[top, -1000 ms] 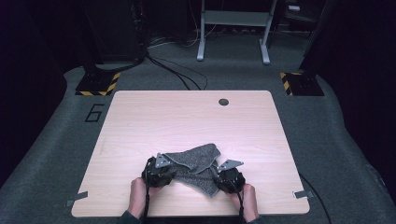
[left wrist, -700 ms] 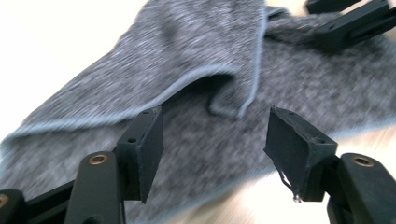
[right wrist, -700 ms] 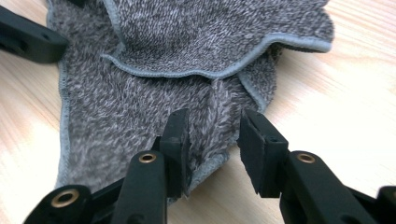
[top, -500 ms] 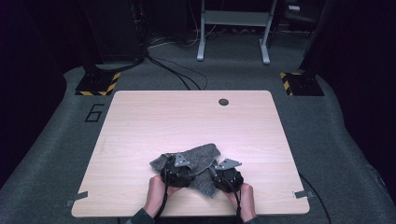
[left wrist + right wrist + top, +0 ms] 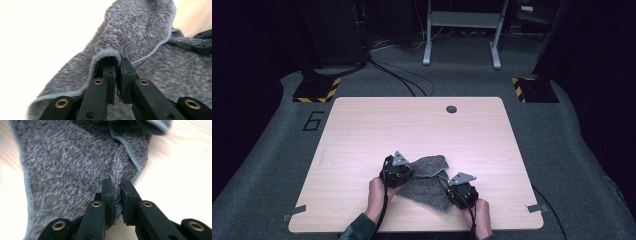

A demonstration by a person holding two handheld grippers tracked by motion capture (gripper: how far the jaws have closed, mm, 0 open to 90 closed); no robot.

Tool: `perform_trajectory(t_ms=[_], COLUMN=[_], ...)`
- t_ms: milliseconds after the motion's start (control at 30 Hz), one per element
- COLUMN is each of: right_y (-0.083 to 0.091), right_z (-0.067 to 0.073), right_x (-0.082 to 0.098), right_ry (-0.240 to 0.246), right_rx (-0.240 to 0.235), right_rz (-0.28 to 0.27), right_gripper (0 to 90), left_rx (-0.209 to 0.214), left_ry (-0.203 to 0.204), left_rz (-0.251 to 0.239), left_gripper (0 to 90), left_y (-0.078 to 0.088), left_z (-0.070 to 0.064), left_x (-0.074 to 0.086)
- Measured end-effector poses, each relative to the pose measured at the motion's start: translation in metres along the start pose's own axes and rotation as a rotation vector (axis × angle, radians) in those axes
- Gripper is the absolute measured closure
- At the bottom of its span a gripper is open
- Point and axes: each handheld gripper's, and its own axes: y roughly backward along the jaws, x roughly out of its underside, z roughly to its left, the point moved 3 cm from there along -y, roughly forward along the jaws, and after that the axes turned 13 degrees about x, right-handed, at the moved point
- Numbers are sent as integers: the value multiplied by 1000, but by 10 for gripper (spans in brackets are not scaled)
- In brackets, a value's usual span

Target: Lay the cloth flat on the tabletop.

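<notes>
Nearest you, your right tongs sit at the cloth's near right edge. In the right gripper view those tongs are closed down to a thin gap, with the cloth's edge pinched between the pads. They have just been closing, and the fabric is in the grip.

Slightly farther in, your left tongs are at the cloth's left side. In the left gripper view the left tongs are likewise all but closed, and a hemmed fold of cloth is draped over and caught between the pads. These too have just been closing on the fabric.

The cloth lies crumpled on the near middle of the counter, between your two hands, with one flap turned up toward the far side.

Progress, as judged: both grips are made, so the pick-up stage looks complete. The cloth is still bunched, neither spread flat nor folded square, so the lifting, straightening or folding is yet to come. Check that each grip holds a single layer at the hem before you pull.

Containers: none is on the counter. Beyond the cloth there is a small dark hole near the far edge.
</notes>
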Motion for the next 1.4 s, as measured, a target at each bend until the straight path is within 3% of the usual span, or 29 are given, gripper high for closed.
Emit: perform_trajectory(t_ms=[300, 467, 567, 633, 833, 1000, 1233, 1400], right_y=[10, 13, 16, 22, 28, 17, -14, -31], right_z=[-27, -47, -54, -54, -33, -5, 17, 24], right_x=[15, 22, 18, 13, -12, -32, -53, -63], right_ry=[-47, -83, -96, -97, -35, 33, 88, 113], right_rx=[40, 77, 97, 89, 31, -13, -41, -18], right_rz=[26, 45, 34, 8, -63, -58, -40, -5], right_gripper=[822, 813, 752, 723, 663, 645, 619, 583], left_rx=[-24, -18, -12, -22, -26, 0, 14, 11], left_ry=[20, 57, 79, 88, 71, 51, 13, -22], left_rz=[-19, 2, 14, 21, 31, 54, 91, 121], left_gripper=[841, 810, 717, 596, 452, 374, 378, 451], left_y=[19, 16, 13, 14, 22, 19, 8, 0], left_z=[16, 27, 30, 31, 28, 25, 21, 20], left_x=[-6, -3, -1, 1, 6, 15, 16, 14])
